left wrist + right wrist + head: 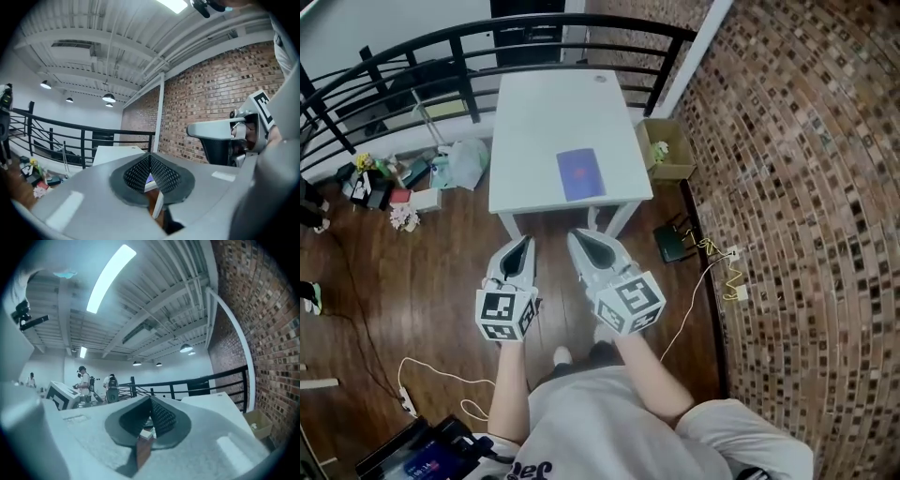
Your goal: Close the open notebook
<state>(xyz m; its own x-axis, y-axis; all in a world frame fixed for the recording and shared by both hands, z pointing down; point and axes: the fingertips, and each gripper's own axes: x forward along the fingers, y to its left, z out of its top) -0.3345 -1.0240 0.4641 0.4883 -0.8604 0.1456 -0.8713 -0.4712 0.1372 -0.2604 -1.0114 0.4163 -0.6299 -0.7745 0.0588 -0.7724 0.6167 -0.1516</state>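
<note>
Head view looks steeply down on a white counter [534, 122] standing on a wooden floor [412, 281], with a curved black railing [412, 56] behind it and a brick wall [806, 141] on the right. The notebook [579, 174] lies flat on the counter, shut, its purple cover up. It sits right of the middle and close to the near edge, with nothing touching it.

Both tools are held near the person's body, well apart from the counter and short of its near edge. The left tongs [523, 246] and the right tongs [579, 240] point toward the counter, side by side, with their marker cubes nearest the person.

In the left gripper view the jaws meet at their tips with nothing between the ribbed pads. In the right gripper view the jaws are likewise together and empty.

A cardboard box [670, 150] stands on the floor just beside the counter's right side. A small black device [675, 242] lies near the wall below the box. Bags and clutter [394, 183] sit by the railing on the left. A white cable [441, 375] loops across the floor near the person's feet. Two people [84, 380] stand far off in the right gripper view.
</note>
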